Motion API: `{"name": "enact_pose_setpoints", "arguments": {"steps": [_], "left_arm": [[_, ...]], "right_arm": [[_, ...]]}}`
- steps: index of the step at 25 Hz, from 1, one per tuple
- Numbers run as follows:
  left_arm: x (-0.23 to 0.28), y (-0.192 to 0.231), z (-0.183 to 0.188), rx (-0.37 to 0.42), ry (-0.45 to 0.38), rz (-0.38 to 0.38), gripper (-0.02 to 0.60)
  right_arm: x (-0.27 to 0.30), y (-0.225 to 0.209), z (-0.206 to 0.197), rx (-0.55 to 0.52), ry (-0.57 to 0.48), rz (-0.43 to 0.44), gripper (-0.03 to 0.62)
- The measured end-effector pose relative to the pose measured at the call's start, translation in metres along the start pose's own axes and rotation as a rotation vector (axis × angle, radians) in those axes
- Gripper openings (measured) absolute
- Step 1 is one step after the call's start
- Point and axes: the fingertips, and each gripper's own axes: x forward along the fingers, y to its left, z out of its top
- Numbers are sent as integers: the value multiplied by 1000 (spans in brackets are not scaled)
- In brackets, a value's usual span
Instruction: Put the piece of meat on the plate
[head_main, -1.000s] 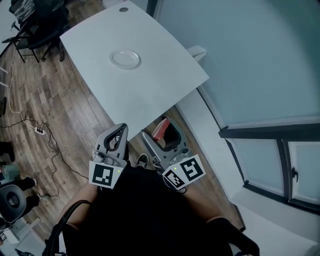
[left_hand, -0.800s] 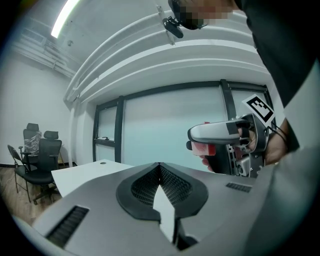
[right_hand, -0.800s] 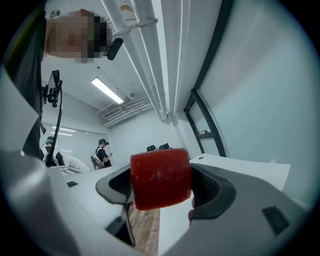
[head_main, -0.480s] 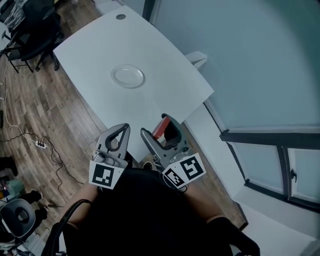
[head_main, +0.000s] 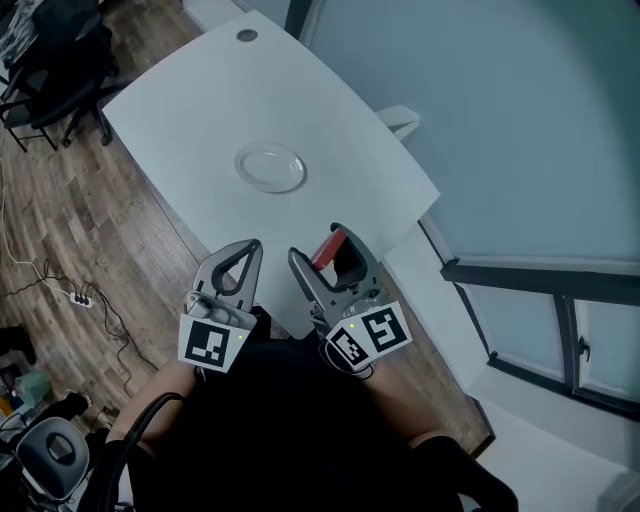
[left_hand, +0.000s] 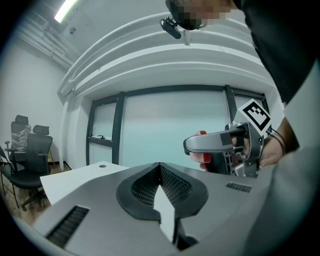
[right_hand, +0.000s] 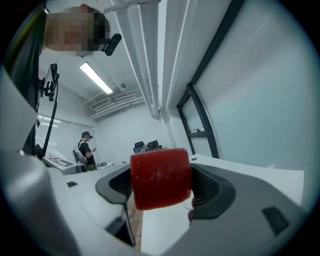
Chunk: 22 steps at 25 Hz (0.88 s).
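Piece of meat (right_hand: 161, 177): a red block clamped between the jaws of the right gripper (head_main: 318, 248), held in the air on our side of the plate (head_main: 271, 167) and well apart from it. The right gripper view gives us its whole face, the head view only a red sliver. The left gripper (left_hand: 160, 167), also on our side of the plate, is clenched, jaw tips touching, and only the head view shows us the plate, on a white table (head_main: 190, 90). Left of the plate we note wood floor (head_main: 60, 230) and black office chairs (head_main: 60, 60), right of it a frosted glass wall (head_main: 500, 120).
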Motion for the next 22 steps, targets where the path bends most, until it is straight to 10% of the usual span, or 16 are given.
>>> {"name": "enact_pose_setpoints", "arguments": {"steps": [22], "left_arm": [[39, 31, -18, -27, 47, 11, -5]], "right_arm": [[49, -31, -25, 2, 82, 3, 328]]}}
